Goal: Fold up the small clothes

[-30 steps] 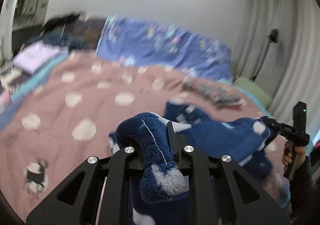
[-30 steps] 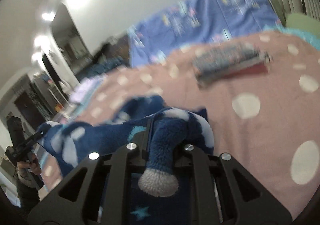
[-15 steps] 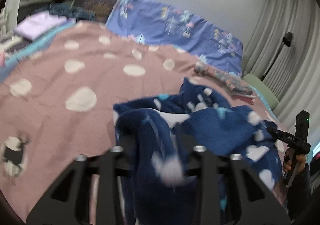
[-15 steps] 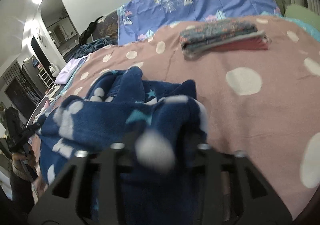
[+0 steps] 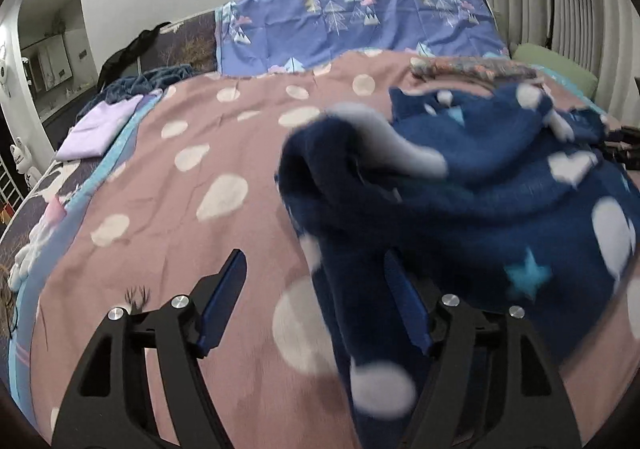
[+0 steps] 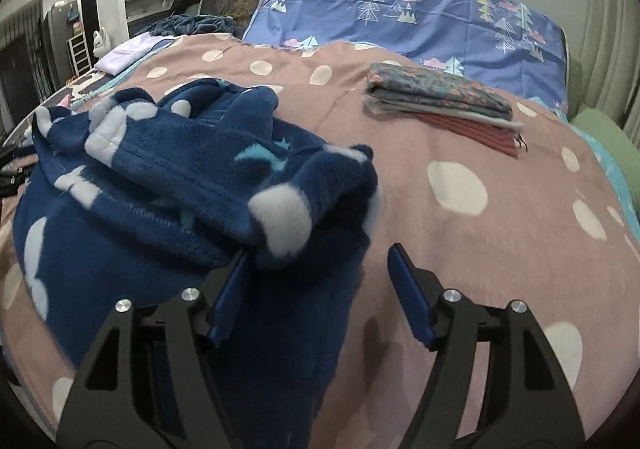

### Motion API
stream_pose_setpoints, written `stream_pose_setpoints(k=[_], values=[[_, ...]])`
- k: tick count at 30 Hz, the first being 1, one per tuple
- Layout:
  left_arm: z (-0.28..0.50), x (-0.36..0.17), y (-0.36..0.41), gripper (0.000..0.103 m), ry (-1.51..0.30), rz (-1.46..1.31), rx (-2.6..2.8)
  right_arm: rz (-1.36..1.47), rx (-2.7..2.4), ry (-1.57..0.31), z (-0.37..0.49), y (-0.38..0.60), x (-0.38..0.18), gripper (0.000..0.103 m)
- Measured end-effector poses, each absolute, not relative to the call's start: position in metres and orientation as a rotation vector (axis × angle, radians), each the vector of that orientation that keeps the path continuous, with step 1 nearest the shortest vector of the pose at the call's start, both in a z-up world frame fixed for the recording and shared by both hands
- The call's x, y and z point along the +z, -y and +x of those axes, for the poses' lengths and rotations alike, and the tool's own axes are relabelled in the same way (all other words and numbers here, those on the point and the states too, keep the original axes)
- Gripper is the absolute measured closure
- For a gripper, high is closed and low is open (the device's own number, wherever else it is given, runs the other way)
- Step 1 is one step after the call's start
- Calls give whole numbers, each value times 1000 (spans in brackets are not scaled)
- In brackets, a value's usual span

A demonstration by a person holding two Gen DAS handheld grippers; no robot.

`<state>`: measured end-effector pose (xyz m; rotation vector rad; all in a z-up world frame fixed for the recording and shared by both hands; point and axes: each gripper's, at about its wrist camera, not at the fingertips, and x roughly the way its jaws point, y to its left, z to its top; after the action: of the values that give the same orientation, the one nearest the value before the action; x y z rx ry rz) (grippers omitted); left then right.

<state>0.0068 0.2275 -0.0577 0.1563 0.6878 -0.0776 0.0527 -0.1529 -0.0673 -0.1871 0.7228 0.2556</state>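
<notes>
The left gripper [image 5: 312, 297], jaws just opened wide and gripping nothing, has the blue fleece garment [image 5: 460, 185] draped ahead and right; its long axis runs across to the right gripper [image 6: 316, 289], likewise freshly opened and empty; only the right view shows the folded stack [image 6: 440, 101].

A folded stack of clothes [image 6: 440, 101] lies on the spotted bedspread [image 6: 500, 249].

The navy garment [image 6: 168, 177] is thick, fuzzy fleece with pale plush patches; the pink dotted bedspread [image 6: 500, 249] is smooth matt woven cloth (faintly creased). Gripper fingers [image 6: 408, 289] look matt black plastic, with shiny metal screws [image 6: 450, 295]
</notes>
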Motion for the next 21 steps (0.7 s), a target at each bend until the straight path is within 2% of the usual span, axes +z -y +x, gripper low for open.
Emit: stream_pose_setpoints(k=[3,9,21], values=[[35,-48,-233,31,-649,117,-75,-177,251,-697,68,153,-57,31],[92,-49,-245,30,-682,-17,-71,108,231,-689,106,189,-38,31],[123,-61,-253,30,-737,-215,-247,366,418,-672,118,220,-35,30]])
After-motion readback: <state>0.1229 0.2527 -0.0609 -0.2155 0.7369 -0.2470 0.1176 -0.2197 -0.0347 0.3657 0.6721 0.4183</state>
